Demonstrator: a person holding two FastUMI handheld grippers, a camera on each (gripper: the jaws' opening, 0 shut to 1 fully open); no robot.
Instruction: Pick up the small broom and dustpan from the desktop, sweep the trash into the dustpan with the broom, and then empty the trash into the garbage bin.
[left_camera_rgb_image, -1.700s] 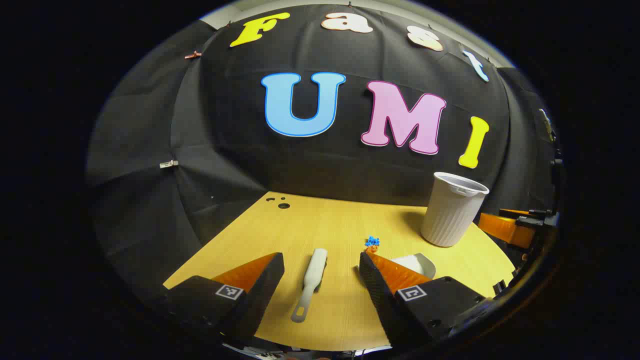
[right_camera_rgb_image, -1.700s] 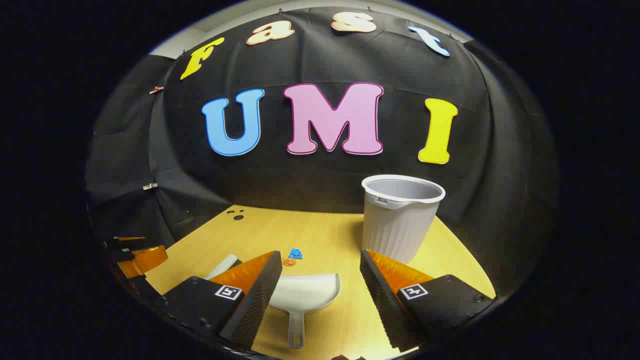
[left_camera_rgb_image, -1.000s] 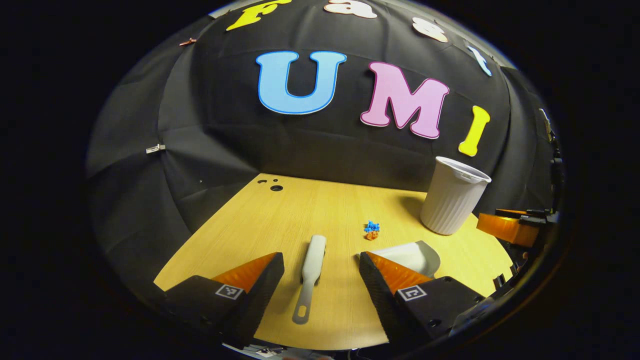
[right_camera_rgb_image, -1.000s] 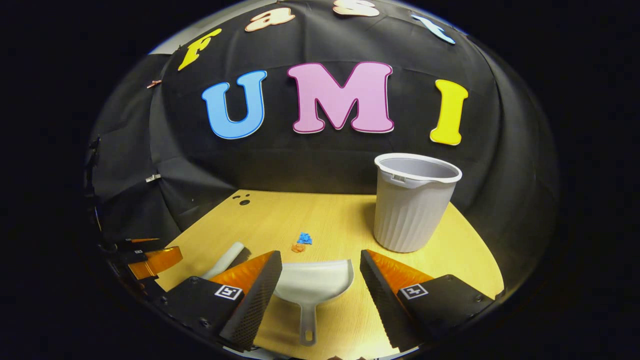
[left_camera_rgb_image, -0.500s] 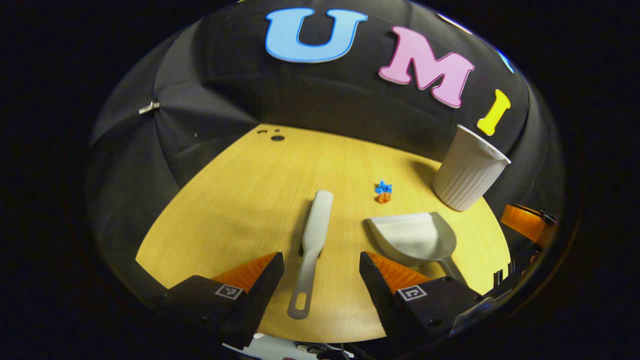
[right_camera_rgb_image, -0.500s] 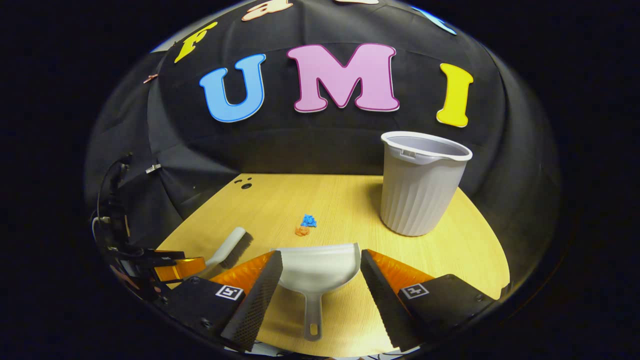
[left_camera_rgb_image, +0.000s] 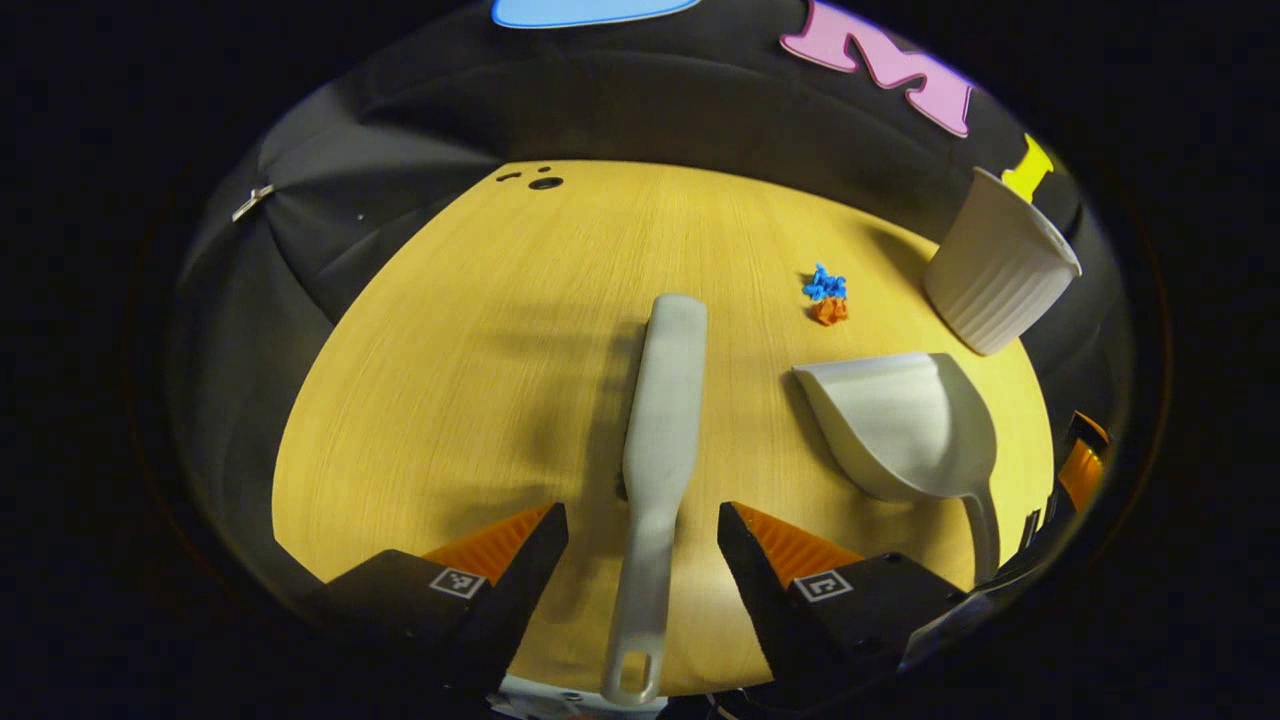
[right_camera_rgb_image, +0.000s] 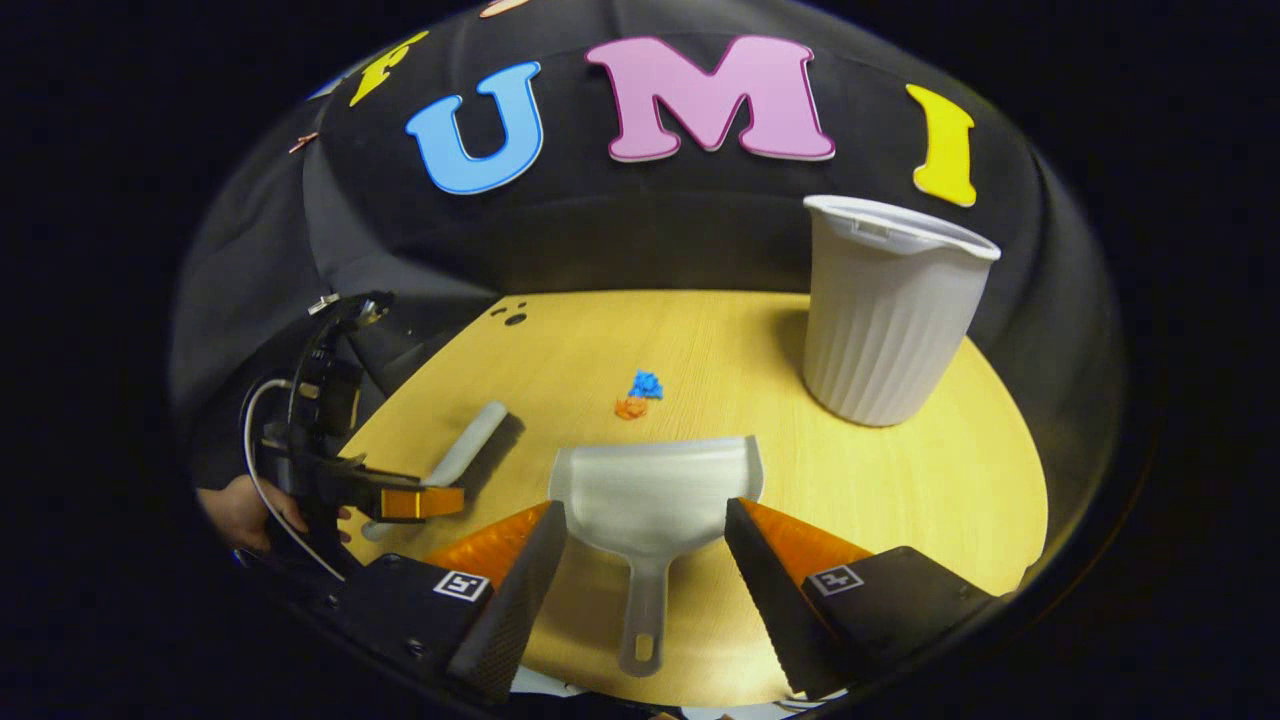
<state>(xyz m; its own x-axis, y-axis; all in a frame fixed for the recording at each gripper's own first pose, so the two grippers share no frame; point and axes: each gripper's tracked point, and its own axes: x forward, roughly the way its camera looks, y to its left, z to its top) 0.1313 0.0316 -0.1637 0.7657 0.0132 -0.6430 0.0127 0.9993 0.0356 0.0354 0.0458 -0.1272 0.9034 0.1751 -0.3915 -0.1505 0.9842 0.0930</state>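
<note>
Nothing is lifted yet. Left gripper (left_camera_rgb_image: 643, 530) straddles the broom (left_camera_rgb_image: 660, 420) handle, right gripper (right_camera_rgb_image: 640, 530) the dustpan (right_camera_rgb_image: 655, 495) handle; both wide open, empty. Trash (right_camera_rgb_image: 638, 394) lies beyond the dustpan, unswept.

Your left gripper view tilts steeply down, close over the counter (left_camera_rgb_image: 480, 330). Your right gripper view sits low, facing the back wall. Both share the dustpan (left_camera_rgb_image: 900, 420) (right_camera_rgb_image: 655, 490), broom (left_camera_rgb_image: 665, 400) (right_camera_rgb_image: 470, 450), bin (left_camera_rgb_image: 1000, 265) (right_camera_rgb_image: 890, 310).

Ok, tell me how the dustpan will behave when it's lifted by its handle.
The dustpan looks like thin moulded plastic, so probably stiff and light. Its broad scoop sits ahead of the narrow handle, so it may droop forward and twist.
</note>
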